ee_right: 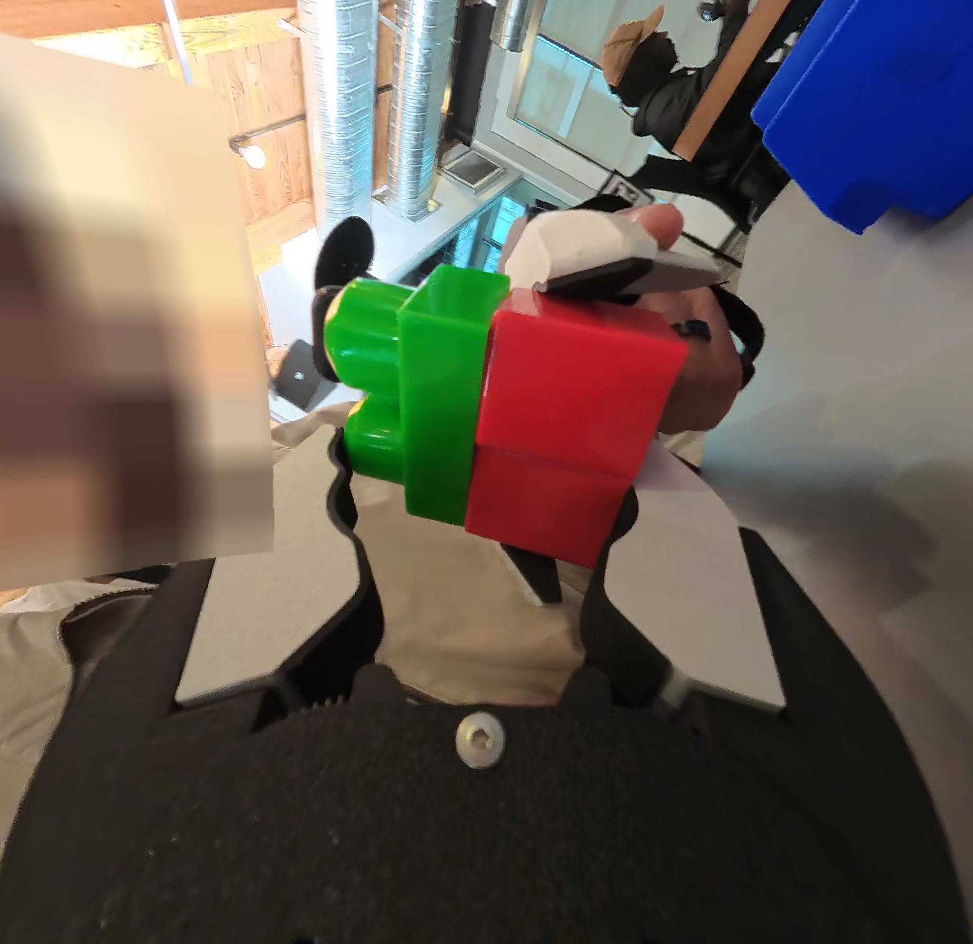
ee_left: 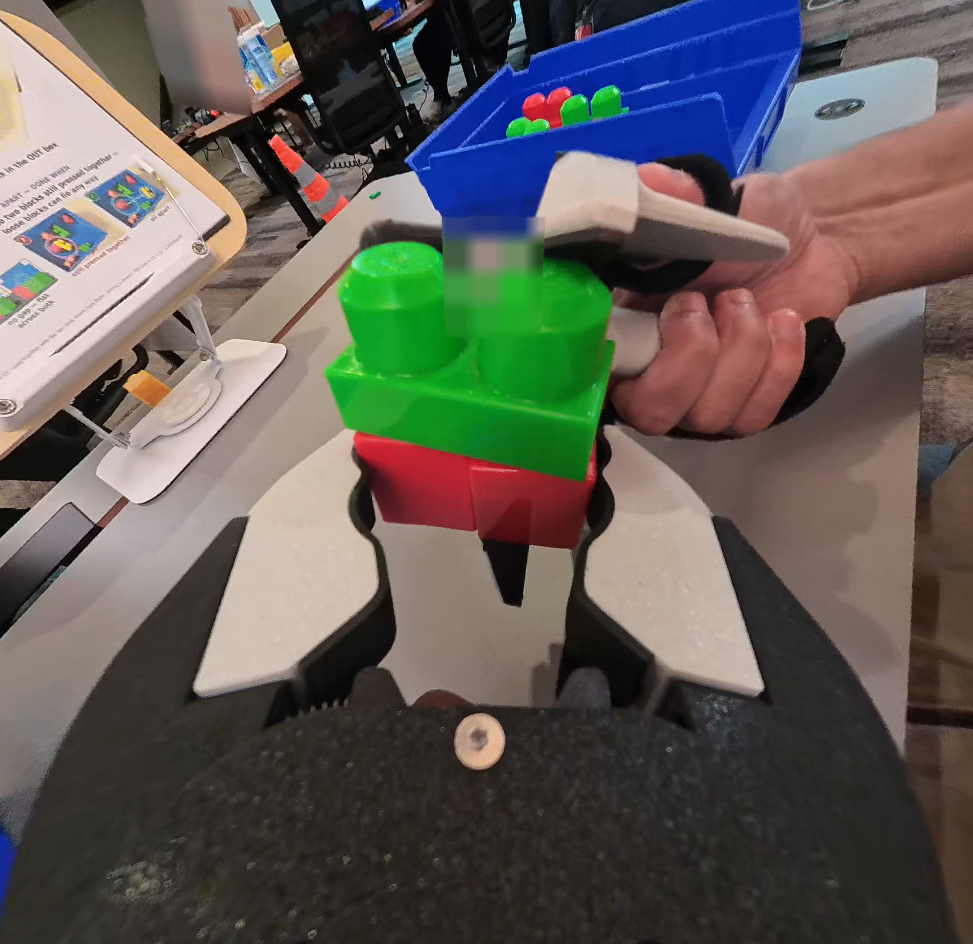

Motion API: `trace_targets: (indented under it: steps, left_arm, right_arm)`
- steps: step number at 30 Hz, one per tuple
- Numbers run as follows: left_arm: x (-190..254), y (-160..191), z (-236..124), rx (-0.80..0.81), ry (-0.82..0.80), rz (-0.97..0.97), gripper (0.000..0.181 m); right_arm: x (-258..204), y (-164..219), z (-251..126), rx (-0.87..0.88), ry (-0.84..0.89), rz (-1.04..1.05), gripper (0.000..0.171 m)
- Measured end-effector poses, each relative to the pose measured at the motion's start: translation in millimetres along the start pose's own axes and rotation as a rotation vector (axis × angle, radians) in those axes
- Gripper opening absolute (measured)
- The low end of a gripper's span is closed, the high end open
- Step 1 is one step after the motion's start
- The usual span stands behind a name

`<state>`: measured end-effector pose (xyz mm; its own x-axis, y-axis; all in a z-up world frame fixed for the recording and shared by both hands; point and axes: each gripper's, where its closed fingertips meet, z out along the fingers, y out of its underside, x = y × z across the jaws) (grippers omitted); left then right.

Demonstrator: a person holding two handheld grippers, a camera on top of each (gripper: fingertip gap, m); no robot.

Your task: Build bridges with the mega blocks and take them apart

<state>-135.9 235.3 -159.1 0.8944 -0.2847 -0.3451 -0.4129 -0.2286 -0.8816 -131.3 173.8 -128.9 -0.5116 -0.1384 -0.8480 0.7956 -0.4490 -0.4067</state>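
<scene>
Tools (ee_left: 482, 476) (ee_right: 482, 476) gripping green-red block stack (ee_left: 474, 408)

An open-plan office or lab workspace is indicated: desks (ee_left: 337, 84) and office chairs (ee_left: 337, 65) at eleven o'clock, exposed metal ducts (ee_right: 342, 92) and a wooden ceiling (ee_right: 252, 65) overhead.

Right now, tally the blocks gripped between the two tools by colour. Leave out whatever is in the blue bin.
green two-stud block: 1
red blocks: 2
Total: 3
</scene>
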Motion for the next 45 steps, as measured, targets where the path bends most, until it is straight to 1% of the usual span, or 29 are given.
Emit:
trace_targets:
  steps: [2,6,10,12,14,16,19,20,23,26,28,30,32,34,37,40,42,45]
  left_arm:
    - [-1.5,-2.3,0.0,0.006,-0.013,-0.001,0.080]
    - [-7.0,0.7,0.9,-0.023,-0.071,0.043,0.080]
    - [-12.0,1.7,1.7,-0.032,-0.119,0.063,0.079]
    - [-15.8,1.8,0.9,-0.038,-0.138,0.060,0.079]
    - [-20.8,5.0,-0.4,-0.058,-0.156,0.051,0.079]
    - [-26.1,8.7,-1.3,-0.076,-0.178,0.036,0.079]
    - [-32.6,15.0,-0.8,-0.111,-0.215,0.018,0.079]
    - [-34.4,18.3,-0.2,-0.133,-0.229,0.018,0.079]
    - [-36.2,23.6,2.1,-0.151,-0.256,0.023,0.079]
    - [-39.4,25.7,3.1,-0.160,-0.295,0.004,0.079]
    - [-40.0,25.0,3.3,-0.158,-0.314,0.002,0.079]
    - [-37.0,23.4,4.1,-0.155,-0.320,0.023,0.078]
    - [-38.7,25.7,4.4,-0.169,-0.351,0.018,0.078]
    - [-37.0,27.8,5.5,-0.176,-0.346,0.013,0.078]
    - [-35.7,27.5,4.7,-0.189,-0.363,0.073,0.078]
    - [-34.5,26.6,4.1,-0.203,-0.383,0.138,0.079]
    - [-34.0,25.3,4.3,-0.211,-0.404,0.174,0.079]
    - [-29.3,22.7,5.7,-0.212,-0.400,0.188,0.079]
  right_arm:
    - [-3.2,-1.9,1.3,0.016,-0.035,0.014,0.096]
    - [-1.3,-5.8,2.2,0.040,-0.026,-0.011,0.096]
    - [1.3,-8.6,2.3,0.060,0.036,-0.057,0.097]
    - [2.4,-8.9,-0.2,0.069,0.082,-0.090,0.101]
    - [5.6,-11.0,-5.3,0.085,0.173,-0.151,0.102]
    - [10.6,-14.9,-12.6,0.104,0.304,-0.225,0.099]
    - [13.7,-20.3,-21.3,0.119,0.521,-0.353,0.089]
    - [14.6,-22.7,-24.4,0.125,0.603,-0.400,0.082]
    - [15.4,-27.5,-30.1,0.119,0.817,-0.524,0.073]
    - [21.9,-24.1,-27.7,0.098,0.953,-0.558,0.078]
    - [29.4,-22.6,-30.1,0.095,1.051,-0.586,0.074]
    - [32.6,-24.6,-32.8,0.095,1.115,-0.620,0.070]
    - [33.0,-25.6,-33.6,0.084,1.136,-0.615,0.067]
    - [32.9,-23.6,-33.2,0.051,1.157,-0.613,0.063]
    - [33.4,-19.3,-32.5,0.006,1.144,-0.565,0.061]
    - [32.9,-18.6,-29.6,0.010,1.069,-0.489,0.060]
    - [37.6,-19.8,-34.4,-0.011,1.110,-0.496,0.060]
    - [41.4,-17.3,-31.8,-0.042,1.117,-0.494,0.051]
